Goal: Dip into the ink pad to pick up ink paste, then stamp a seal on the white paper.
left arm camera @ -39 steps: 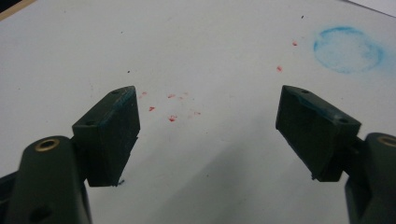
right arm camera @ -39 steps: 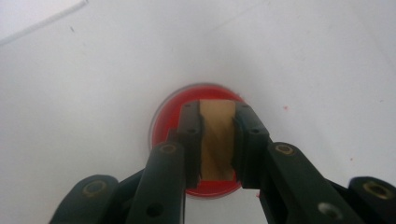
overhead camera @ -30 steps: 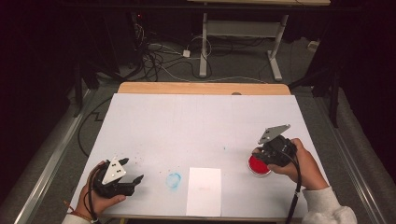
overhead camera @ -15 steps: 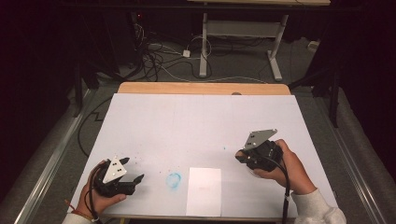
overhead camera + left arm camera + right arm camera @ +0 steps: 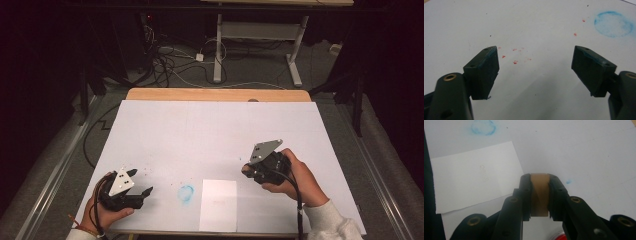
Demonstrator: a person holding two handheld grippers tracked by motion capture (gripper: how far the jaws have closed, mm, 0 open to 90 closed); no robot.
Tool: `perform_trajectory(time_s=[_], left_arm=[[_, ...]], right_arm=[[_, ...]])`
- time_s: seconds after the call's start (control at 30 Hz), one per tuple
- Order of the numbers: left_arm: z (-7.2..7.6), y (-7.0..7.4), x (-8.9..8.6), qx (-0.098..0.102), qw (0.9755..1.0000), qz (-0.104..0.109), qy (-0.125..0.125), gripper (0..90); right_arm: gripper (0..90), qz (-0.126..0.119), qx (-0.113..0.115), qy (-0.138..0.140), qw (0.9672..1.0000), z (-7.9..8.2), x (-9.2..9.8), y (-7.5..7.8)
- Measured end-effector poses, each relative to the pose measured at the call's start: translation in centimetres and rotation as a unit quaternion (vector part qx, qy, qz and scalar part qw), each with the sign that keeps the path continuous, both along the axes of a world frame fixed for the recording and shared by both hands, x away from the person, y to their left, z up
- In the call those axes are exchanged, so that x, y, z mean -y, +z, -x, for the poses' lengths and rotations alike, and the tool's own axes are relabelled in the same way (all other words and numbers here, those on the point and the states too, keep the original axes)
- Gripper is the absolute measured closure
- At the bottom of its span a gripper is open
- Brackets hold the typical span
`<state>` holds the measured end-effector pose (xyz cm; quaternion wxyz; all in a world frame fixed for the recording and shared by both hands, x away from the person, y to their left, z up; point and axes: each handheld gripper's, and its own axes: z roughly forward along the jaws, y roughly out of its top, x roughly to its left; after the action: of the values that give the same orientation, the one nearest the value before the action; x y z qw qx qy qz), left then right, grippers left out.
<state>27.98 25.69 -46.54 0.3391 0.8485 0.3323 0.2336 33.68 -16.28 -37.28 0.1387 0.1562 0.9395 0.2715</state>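
Your left claw (image 5: 145,192): it sits at the near left corner of the white counter (image 5: 210,130), held low in your left hand (image 5: 107,212). In the left gripper view its jaws stand wide apart with nothing between them, and blue smears mark the pads (image 5: 485,58).

Red flecks (image 5: 515,62): small red crumbs lie on the counter just ahead of that claw, between its two jaws in the left gripper view.

White paper sheet (image 5: 218,205): a plain rectangle lying flat at the near edge of the counter, between your two hands, nearer your right claw.

Blue smudge (image 5: 186,193): a round, chalky blue ring on the counter, just left of the sheet and right of your left claw.

Your right claw (image 5: 248,171): it is held above the counter, just right of the paper sheet's far corner, with your right hand (image 5: 295,177) wrapped around its body and the grey three-cornered plate (image 5: 265,149) on top. Its jaws are clamped tight on a tan, wooden-looking block (image 5: 539,195), which you are holding clear of the sheet.

Tan block: it stands upright between the pads in the right gripper view; a red round part (image 5: 555,236) shows below the jaws, but I cannot tell whether it belongs to the block.

Small blue fleck (image 5: 568,181): a tiny mark on the counter beyond the right claw.

Far side: a strip of bare wood (image 5: 215,94) edges the counter.
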Motion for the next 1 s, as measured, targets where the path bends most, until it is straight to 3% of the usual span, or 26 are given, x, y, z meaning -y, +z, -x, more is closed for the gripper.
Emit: perform_trajectory(time_s=[0.27, 0.5, 0.67, 1.0], left_arm=[[0.4, -0.1, -0.2, -0.001, 1.0, -0.004, 0.002, 21.4], [0.4, -0.1, -0.4, -0.003, 1.0, -0.005, 0.006, 21.7], [0.6, -0.2, -0.3, -0.004, 0.9999, -0.008, 0.008, 21.4], [0.7, -0.1, -0.1, -0.002, 0.9999, -0.012, 0.004, 21.4]], right_arm=[[76.4, 0.007, 0.0, 0.017, 0.9998, 0.1, -1.7, -0.4], [76.5, 0.014, -0.015, 0.041, 0.9989, 0.3, -3.4, -1.0], [76.4, 0.035, -0.029, 0.068, 0.9966, 0.7, -4.7, -1.5], [76.4, 0.07, -0.041, 0.095, 0.9922, 1.4, -7.0, -2.8]])
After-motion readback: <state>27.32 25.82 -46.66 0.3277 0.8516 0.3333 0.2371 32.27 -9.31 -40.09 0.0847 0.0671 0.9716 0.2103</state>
